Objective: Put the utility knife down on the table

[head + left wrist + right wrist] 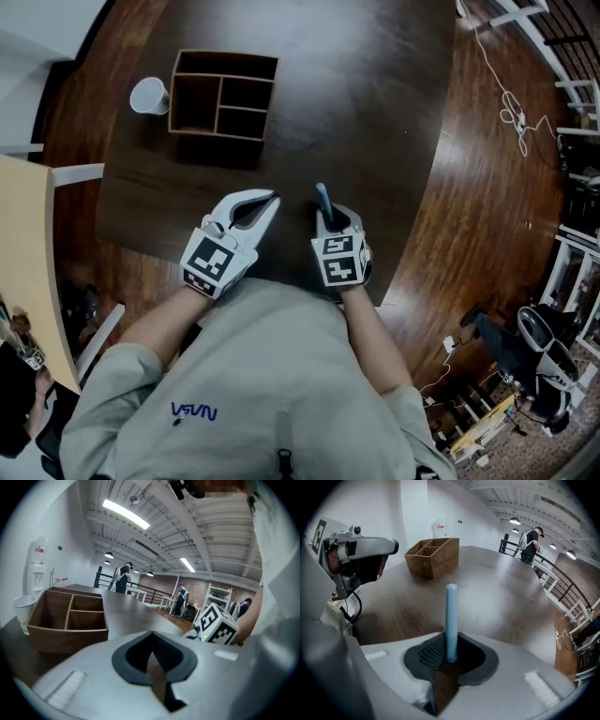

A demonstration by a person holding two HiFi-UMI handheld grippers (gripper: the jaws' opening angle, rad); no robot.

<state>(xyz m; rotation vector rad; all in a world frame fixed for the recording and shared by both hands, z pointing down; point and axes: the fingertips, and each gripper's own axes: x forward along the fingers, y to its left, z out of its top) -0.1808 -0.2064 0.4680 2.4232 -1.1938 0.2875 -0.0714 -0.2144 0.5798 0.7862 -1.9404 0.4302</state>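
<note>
A light blue utility knife (322, 199) (451, 616) sticks forward out of my right gripper (329, 218) (451, 645), which is shut on its rear end. The knife hangs over the dark wooden table (366, 103) near its front edge; I cannot tell whether it touches the top. My left gripper (273, 198) (151, 638) hovers just to the knife's left, shut with nothing between its tips. It also shows at the left in the right gripper view (361, 555).
A wooden compartment box (222, 96) (70, 616) (433, 552) stands at the table's far left with a white cup (148, 96) (23, 609) beside it. The table's curved right edge (433, 159) drops to wood floor with a white cable (511, 103). People stand far off by a railing (532, 543).
</note>
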